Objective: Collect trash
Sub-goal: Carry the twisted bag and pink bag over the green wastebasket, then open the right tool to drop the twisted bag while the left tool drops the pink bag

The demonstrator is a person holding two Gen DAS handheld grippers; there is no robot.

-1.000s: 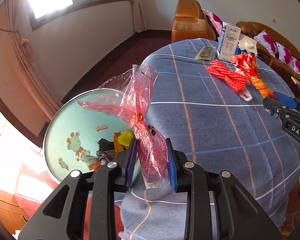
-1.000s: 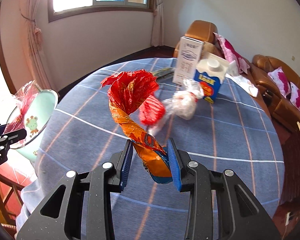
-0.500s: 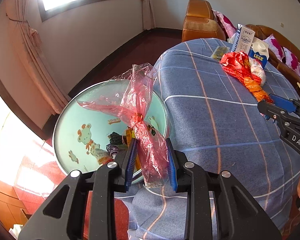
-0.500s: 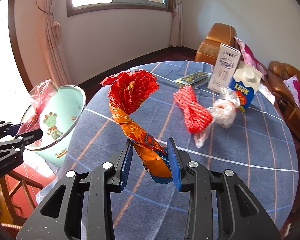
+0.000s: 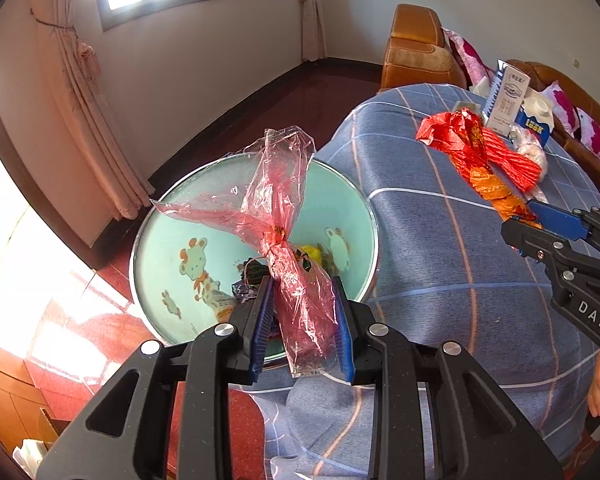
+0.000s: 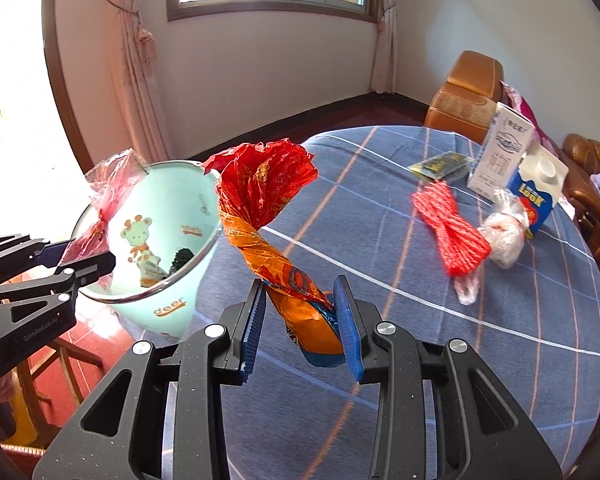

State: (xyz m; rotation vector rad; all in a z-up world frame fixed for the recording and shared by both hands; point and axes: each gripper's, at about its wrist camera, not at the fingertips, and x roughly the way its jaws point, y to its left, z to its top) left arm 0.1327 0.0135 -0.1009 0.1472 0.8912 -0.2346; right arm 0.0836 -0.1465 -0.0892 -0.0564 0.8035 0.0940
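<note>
My left gripper (image 5: 303,326) is shut on a knotted pink plastic bag (image 5: 284,232) and holds it over the mint trash bin (image 5: 168,236) with giraffe pictures, which has several scraps inside. My right gripper (image 6: 300,330) is shut on a twisted red and orange snack wrapper (image 6: 268,224), held above the table's left edge beside the bin (image 6: 172,308). In the right wrist view the left gripper (image 6: 72,254) with the pink bag (image 6: 108,196) is over the bin's near rim. The wrapper also shows in the left wrist view (image 5: 472,152).
On the blue checked tablecloth (image 6: 460,340) lie a red net bundle (image 6: 452,236), a clear knotted bag (image 6: 504,236), a blue milk carton (image 6: 536,192), a white box (image 6: 500,156) and a flat packet (image 6: 440,166). Brown sofas (image 6: 468,92) stand behind. A wooden chair (image 6: 56,364) is under the bin.
Both grippers have moved left toward the bin. The pink bag is now above the bin's inside, and the wrapper has come from mid-table to the table edge beside the bin.
</note>
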